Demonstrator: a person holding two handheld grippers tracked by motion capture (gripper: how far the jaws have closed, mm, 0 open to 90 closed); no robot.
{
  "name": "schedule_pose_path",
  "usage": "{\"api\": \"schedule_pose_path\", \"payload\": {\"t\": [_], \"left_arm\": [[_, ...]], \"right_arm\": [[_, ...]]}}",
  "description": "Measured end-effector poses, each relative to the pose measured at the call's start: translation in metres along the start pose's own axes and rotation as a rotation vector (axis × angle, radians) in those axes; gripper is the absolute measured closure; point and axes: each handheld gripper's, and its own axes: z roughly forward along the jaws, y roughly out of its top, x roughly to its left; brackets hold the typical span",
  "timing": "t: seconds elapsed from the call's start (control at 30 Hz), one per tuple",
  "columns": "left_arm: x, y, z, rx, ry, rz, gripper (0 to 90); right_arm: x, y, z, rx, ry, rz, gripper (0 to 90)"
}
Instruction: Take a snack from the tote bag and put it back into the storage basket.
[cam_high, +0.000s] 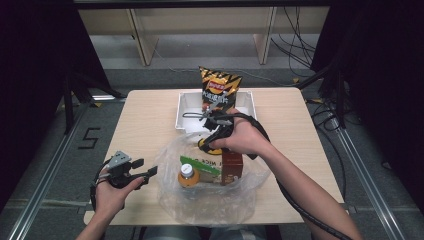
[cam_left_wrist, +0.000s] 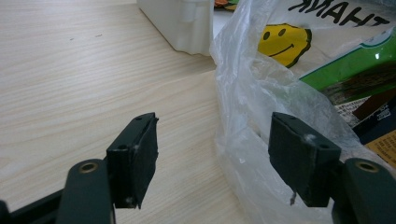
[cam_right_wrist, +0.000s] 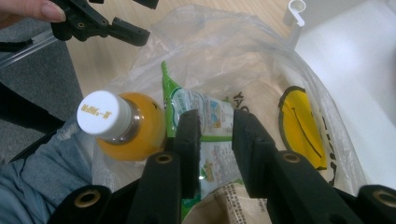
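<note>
Right gripper (cam_right_wrist: 215, 154) jaws narrow around green packet (cam_right_wrist: 198, 121), lifting it from bag (cam_high: 210, 200); left gripper (cam_left_wrist: 215, 158) jaws wide beside bag.

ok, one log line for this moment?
left gripper: open, beside plastic bag | right gripper: fingers astride green packet in bag, grip unclear | orange bottle: in bag

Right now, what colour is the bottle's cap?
White, on the orange bottle; clearest in the right gripper view.
</note>
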Motion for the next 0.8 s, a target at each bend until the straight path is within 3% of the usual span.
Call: {"api": "schedule_pose_path", "payload": {"t": [0.8], "left_arm": [[-0.0008, 0.0022, 0.0018, -0.003, -0.01, 0.011, 32.7]], "right_arm": [[0.0083, -0.0073, 0.0063, 0.033, 0.002, 0.0, 71.2]]}}
